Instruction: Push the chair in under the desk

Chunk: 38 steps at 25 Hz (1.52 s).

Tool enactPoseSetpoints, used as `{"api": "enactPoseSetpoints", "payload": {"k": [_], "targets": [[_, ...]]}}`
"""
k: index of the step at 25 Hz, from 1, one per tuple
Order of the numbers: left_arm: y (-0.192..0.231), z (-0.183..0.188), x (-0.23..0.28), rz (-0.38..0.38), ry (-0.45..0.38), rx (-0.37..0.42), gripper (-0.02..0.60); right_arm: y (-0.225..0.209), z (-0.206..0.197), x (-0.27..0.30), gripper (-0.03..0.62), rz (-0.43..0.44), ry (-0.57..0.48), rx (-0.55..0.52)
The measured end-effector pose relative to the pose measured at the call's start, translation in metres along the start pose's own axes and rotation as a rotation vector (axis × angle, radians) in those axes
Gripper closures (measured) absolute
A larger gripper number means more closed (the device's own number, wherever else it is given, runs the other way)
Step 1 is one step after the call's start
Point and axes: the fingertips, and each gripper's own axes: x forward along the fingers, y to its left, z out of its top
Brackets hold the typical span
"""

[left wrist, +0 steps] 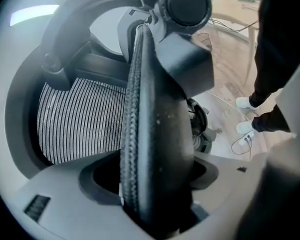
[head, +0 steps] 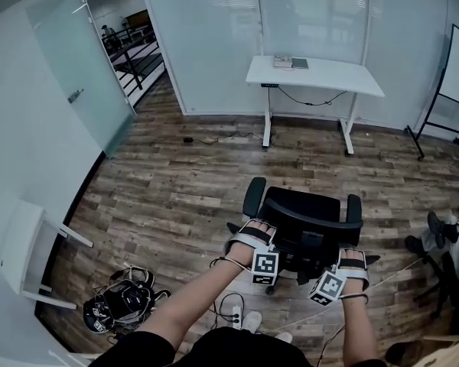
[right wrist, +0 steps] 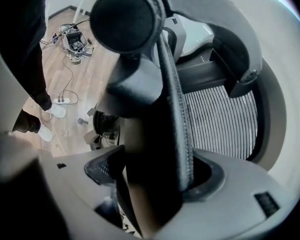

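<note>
Gripping step in hand; the push itself is not yet made.

Left gripper [head: 254, 234]: we have it on the left upper edge of the backrest [head: 310, 219] of the chair [head: 302, 239]. In the left gripper view its fingers are clamped on the padded rim of the backrest, which fills the space between them; the mesh panel [left wrist: 82, 119] lies to one side.

Chair: stands on the wood floor [head: 183, 189], seat facing away from us, well apart from the white counter [head: 329, 76] by the far glass wall. Bare floor lies between them.

Right gripper [head: 352, 262]: on the right upper edge of the backrest. The right gripper view shows the same hold, fingers closed on the rim from both sides.

Judgement: with both holds set, the next move calls for an even forward push on both sides, so the castors roll straight. We steer the seat between the counter's two legs. Uneven pressure would likely swivel the chair.
</note>
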Motion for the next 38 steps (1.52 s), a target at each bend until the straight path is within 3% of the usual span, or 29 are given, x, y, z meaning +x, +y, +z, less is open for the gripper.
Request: {"api": "enactPoseSetpoints", "payload": {"k": [5,8,19,25,32,35,38], "targets": [[0.006,-0.006,0.012,0.004,-0.002,-0.003,0.25,-0.013,0.002,0.013,0.257,-0.027,0.016,-0.007],[0.013,-0.014,0.022,0.007,-0.006,0.004,0.25,-0.015,0.004,0.027,0.317,0.011,0.038,0.022],[0.047,-0.032,0.057,0.006,-0.015,0.023,0.25,-0.039,0.011,0.07,0.281,0.049,0.048,0.062],[0.074,-0.04,0.076,0.017,-0.015,0.016,0.25,-0.071,0.012,0.091,0.281,0.003,0.051,0.055],[0.092,-0.037,0.102,0.013,-0.012,0.021,0.25,-0.085,0.0,0.117,0.29,0.018,0.052,0.046],[0.105,-0.04,0.117,0.017,-0.002,0.023,0.25,-0.093,-0.001,0.133,0.235,0.042,0.038,0.053],[0.122,-0.038,0.13,0.021,0.001,0.019,0.25,-0.107,-0.006,0.147,0.224,0.055,0.033,0.049]]}}
